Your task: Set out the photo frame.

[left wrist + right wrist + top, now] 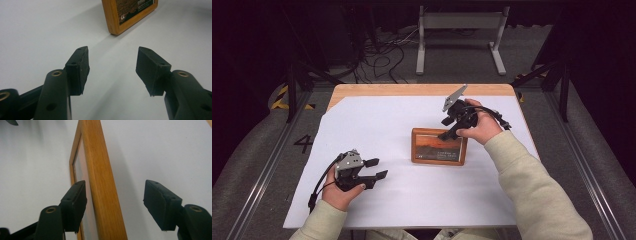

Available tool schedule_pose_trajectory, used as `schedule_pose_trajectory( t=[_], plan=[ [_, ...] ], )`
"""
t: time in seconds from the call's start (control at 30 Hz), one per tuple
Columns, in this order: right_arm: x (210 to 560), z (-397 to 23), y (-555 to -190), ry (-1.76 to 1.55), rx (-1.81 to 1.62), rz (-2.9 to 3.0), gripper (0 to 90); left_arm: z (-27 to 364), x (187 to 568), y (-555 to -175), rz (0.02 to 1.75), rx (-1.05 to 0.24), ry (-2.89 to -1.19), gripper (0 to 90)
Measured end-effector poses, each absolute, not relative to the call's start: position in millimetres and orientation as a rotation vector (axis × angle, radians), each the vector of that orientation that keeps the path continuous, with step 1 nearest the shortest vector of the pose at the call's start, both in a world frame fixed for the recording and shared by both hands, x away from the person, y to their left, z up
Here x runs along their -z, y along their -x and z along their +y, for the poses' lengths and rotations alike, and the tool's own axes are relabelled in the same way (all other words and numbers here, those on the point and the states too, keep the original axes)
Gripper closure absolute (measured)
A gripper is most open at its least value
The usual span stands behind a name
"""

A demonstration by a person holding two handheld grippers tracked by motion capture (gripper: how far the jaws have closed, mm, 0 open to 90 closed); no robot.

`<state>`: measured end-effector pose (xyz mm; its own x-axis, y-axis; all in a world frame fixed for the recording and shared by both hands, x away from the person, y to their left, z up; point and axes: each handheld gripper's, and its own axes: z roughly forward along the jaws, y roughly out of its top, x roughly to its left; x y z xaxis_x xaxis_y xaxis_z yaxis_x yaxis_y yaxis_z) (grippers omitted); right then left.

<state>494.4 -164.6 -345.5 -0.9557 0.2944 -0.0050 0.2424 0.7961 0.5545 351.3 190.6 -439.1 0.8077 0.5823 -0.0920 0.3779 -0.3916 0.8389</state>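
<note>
The high view looks forward and down from above the person's side of the table [362,90], taking in the whole white sheet [377,210] and the floor beyond the far edge. The left gripper view rides low near the sheet's near left corner, facing along its spread jaws toward the frame [130,15], whose corner it shares with the high view. The right gripper view sits very close above the frame's [102,195] wooden edge, jaws straddling it.
</note>
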Motion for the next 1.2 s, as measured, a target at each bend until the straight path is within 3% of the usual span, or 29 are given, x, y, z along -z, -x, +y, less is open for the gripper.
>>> schedule_pose_trajectory(
  t=[0.23, 0.6, 0.93, 1.2],
  plan=[
    [333, -176, -472, -0.507, -0.885, 2.754, 35.4, 192, 437, -351, 0.715, -0.277, -2.025, 43.9],
    [321, -221, -434, -0.705, -1.088, 2.573, 21.1, 187, 428, -346, 0.703, -0.293, -2.022, 43.5],
    [334, -257, -399, -0.805, -1.199, 2.427, 8.3, 194, 426, -343, 0.696, -0.321, -2.021, 43.0],
    [356, -288, -375, -0.866, -1.302, 2.317, 5.6, 196, 426, -343, 0.708, -0.316, -1.994, 40.3]
  ],
)
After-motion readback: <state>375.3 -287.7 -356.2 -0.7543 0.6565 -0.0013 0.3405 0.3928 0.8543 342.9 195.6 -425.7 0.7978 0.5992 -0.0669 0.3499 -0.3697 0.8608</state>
